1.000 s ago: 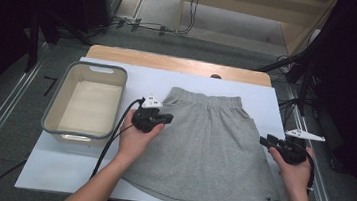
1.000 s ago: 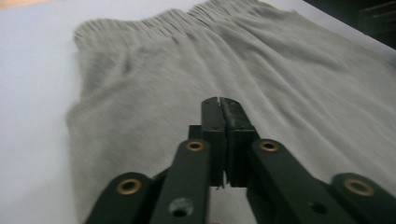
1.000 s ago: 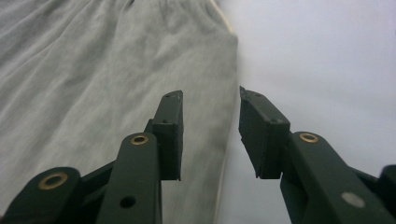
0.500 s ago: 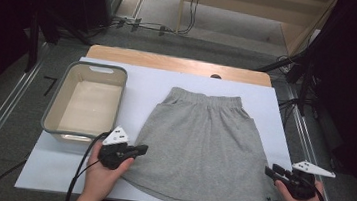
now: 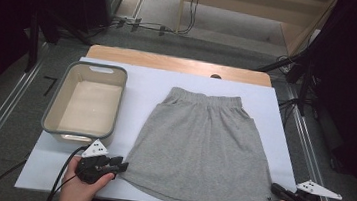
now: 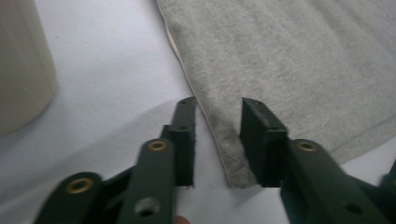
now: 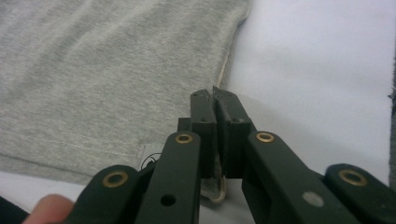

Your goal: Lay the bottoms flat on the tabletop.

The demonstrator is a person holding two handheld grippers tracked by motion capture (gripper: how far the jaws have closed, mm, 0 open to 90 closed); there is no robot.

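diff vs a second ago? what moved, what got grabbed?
Both hands came back from the skirt's sides to its bottom corners. The right gripper has just been closing and now pinches the right hem corner. The left gripper has just been opening, its jaws straddling the left hem corner without pressing it. Skirt flat as before, bin unmoved.
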